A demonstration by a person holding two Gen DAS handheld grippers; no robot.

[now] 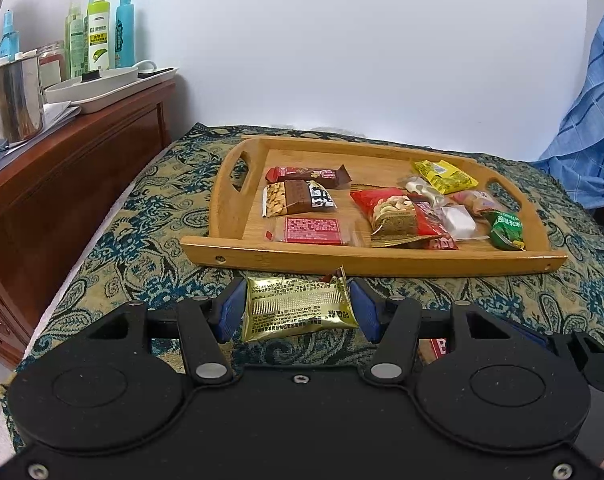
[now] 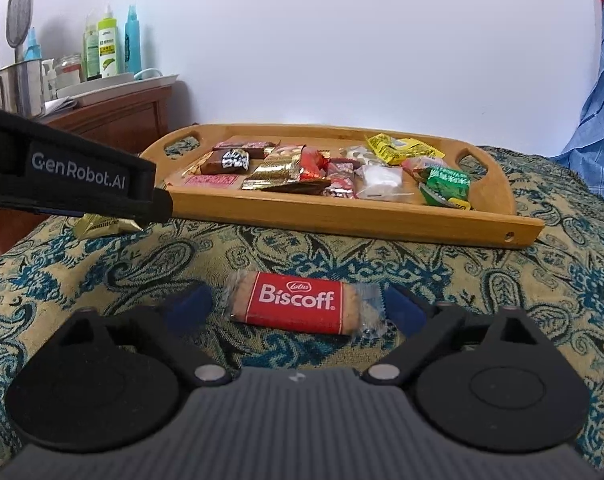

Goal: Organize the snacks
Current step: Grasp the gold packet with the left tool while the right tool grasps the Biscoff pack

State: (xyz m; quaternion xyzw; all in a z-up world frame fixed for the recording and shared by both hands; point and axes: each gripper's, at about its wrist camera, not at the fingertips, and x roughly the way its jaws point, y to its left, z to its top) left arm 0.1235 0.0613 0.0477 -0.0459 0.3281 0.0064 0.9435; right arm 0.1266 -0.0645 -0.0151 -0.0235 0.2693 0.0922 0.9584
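The Biscoff biscuit [image 2: 294,305] lies flat on the patterned cloth [image 2: 501,280] in front of the wooden tray [image 2: 341,216], between the blue pads of the right hand-held gripper [image 2: 296,306]; its jaws stand apart, a gap shows on the left side, and on the right the pad is close to the crimped clear wrapper end without a visible press. To grasp well, centre the pads on the biscuit body rather than on the loose wrapper ends, keep them low against the cloth, and close gently, since the biscuit is judged brittle and the film slippery. The left hand-held gripper [image 1: 298,309] is clamped on a gold packet [image 1: 298,308], pads pressing both short edges; the packet bulges a little, so no further squeeze is advised. Both items sit just outside the near rim of the tray, which already holds a peanut packet [image 1: 298,198], a chocolate bar [image 1: 307,176], a red cashew packet [image 1: 397,216], a yellow packet [image 1: 443,176] and a green packet [image 1: 505,230]. Legible writing: "Lotus Biscoff" in white on the red label; "GenRobot.AI" on the black body of the left unit in the right wrist view. The gold packet carries small print, too fine to read. Spray bottles [image 1: 98,32] stand on the wooden cabinet [image 1: 82,152] to the left.
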